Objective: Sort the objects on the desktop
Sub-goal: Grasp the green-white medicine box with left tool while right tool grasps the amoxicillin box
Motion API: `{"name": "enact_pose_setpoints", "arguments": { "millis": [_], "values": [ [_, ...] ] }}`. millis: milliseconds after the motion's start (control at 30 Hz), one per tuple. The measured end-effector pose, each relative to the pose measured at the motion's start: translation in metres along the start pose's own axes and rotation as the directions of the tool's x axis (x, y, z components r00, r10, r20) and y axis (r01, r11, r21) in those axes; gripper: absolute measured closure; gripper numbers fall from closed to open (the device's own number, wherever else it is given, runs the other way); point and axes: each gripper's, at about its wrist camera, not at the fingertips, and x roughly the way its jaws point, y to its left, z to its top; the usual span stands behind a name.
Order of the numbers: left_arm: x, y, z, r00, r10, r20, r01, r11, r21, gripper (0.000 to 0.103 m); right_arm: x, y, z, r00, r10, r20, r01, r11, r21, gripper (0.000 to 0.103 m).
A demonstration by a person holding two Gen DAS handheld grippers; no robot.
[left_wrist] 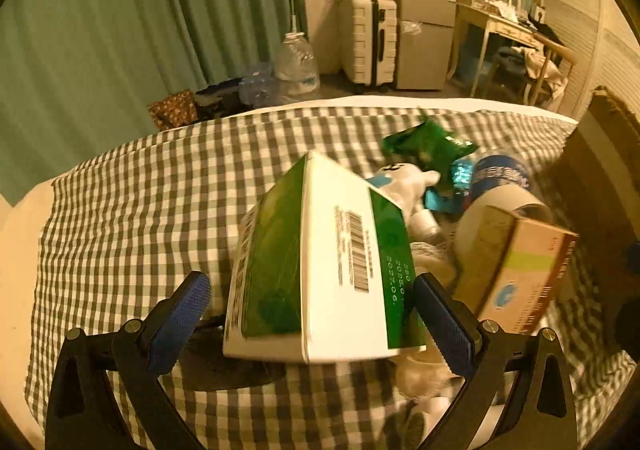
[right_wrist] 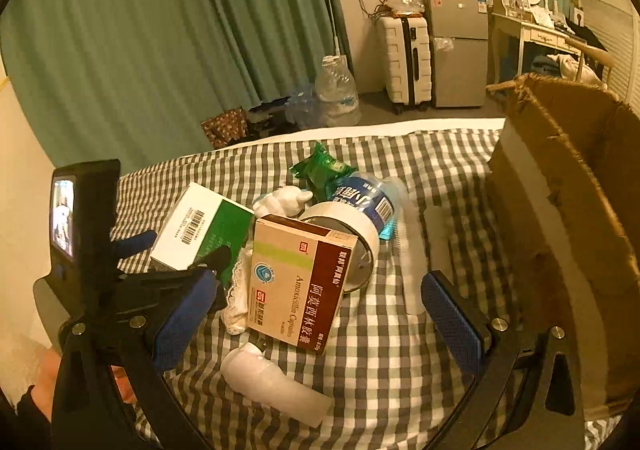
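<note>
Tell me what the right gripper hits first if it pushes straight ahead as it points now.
Probably the Amoxicillin Capsules box, leaning on the tape roll between the right gripper's open jaws. Depth is unclear; the white bottle lies nearer but lower.

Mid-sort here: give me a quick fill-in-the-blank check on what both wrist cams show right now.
1. The left gripper stands open around the ____-and-white box.
2. The Amoxicillin box leans against a roll of ____.
3. The cardboard box stands to the ____ of the pile.
4. The cloth has a ____ pattern.

Missing words: green; tape; right; checked
</note>
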Motion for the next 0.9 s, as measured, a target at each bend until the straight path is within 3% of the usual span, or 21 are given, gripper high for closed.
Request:
{"name": "enact_pose_setpoints", "arguments": {
  "millis": [300, 367, 467, 567, 633, 733, 800, 867, 900],
  "values": [
    [-0.001, 0.018, -0.001, 0.999, 0.033, -0.004, -0.033, 0.999, -0.028, 0.000, 0.034, 0.006, 0.005, 1.000, -0.011, -0.022, 0.012, 1.000, 0.029, 0.000],
    [0.003, 0.025, -0.001, 1.000, 0.001, -0.023, -0.002, 0.998, -0.057, 0.000, 0.041, 0.007, 0.008, 1.000, -0.012, -0.027, 0.013, 0.999, 0.033, 0.000],
    [0.013, 0.033, -0.001, 0.989, -0.096, -0.112, 0.086, 0.992, -0.090, 0.000, 0.054, 0.009, 0.012, 0.999, -0.017, -0.048, 0.019, 0.999, 0.046, 0.000],
    [0.013, 0.042, 0.000, 0.988, -0.107, -0.108, 0.093, 0.987, -0.127, 0.000, 0.066, 0.009, 0.013, 0.998, -0.019, -0.059, 0.022, 0.999, 0.044, 0.000],
    [0.016, 0.049, -0.003, 0.980, -0.153, -0.124, 0.132, 0.978, -0.163, 0.000, 0.072, 0.005, 0.011, 0.997, -0.026, -0.072, 0.030, 0.998, 0.056, 0.000],
    [0.016, 0.051, -0.007, 0.980, -0.163, -0.111, 0.146, 0.979, -0.145, 0.000, 0.075, -0.001, 0.004, 0.996, -0.039, -0.085, 0.044, 0.998, 0.053, 0.000],
    [0.018, 0.046, -0.010, 0.981, -0.159, -0.112, 0.145, 0.982, -0.118, 0.000, 0.074, -0.004, 0.002, 0.996, -0.035, -0.086, 0.040, 0.997, 0.059, 0.004],
    [0.018, 0.037, -0.009, 0.985, -0.139, -0.099, 0.132, 0.988, -0.075, 0.000, 0.069, -0.006, 0.001, 0.996, -0.043, -0.078, 0.048, 0.998, 0.052, 0.018],
    [0.018, 0.033, -0.009, 0.987, -0.130, -0.096, 0.125, 0.990, -0.059, 0.000, 0.065, -0.007, 0.001, 0.997, -0.035, -0.076, 0.039, 0.998, 0.055, 0.018]
  ]
}}
